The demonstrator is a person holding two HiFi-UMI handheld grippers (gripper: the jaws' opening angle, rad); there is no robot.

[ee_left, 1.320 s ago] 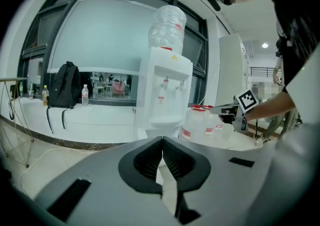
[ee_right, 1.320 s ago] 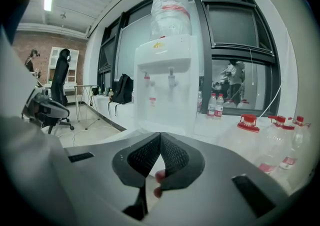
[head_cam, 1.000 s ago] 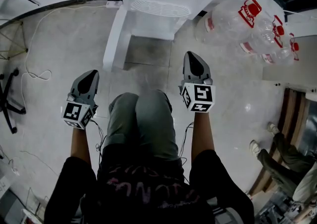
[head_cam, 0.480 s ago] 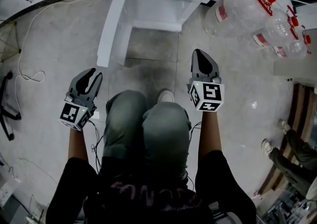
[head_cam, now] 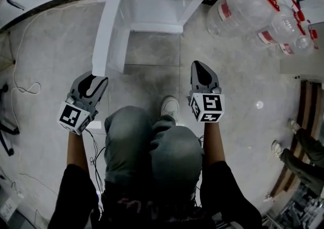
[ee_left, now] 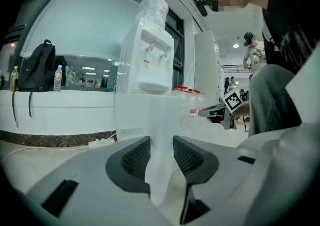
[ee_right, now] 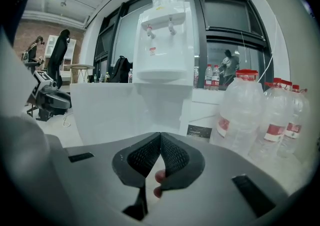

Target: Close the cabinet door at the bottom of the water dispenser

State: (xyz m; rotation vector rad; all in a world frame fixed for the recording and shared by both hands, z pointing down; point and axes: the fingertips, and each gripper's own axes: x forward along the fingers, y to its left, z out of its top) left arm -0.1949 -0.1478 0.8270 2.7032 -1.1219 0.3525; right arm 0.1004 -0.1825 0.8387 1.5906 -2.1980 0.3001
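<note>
The white water dispenser stands at the top of the head view. Its bottom cabinet door hangs open and swings out toward me on the left. My left gripper is at the door's free edge. In the left gripper view its jaws are opening, with the thin white door edge standing upright between the pads. My right gripper hovers over the floor in front of the open cabinet, apart from the door. Its jaws are shut tip to tip on nothing.
Several large water bottles with red caps lie and stand to the dispenser's right. A white cable loops over the floor at left. My knees and one shoe fill the middle. Another person's legs are at the right edge.
Both grippers have come down toward the floor as I crouched. The left jaws have gone from shut to wide apart and now straddle the door's edge.
</note>
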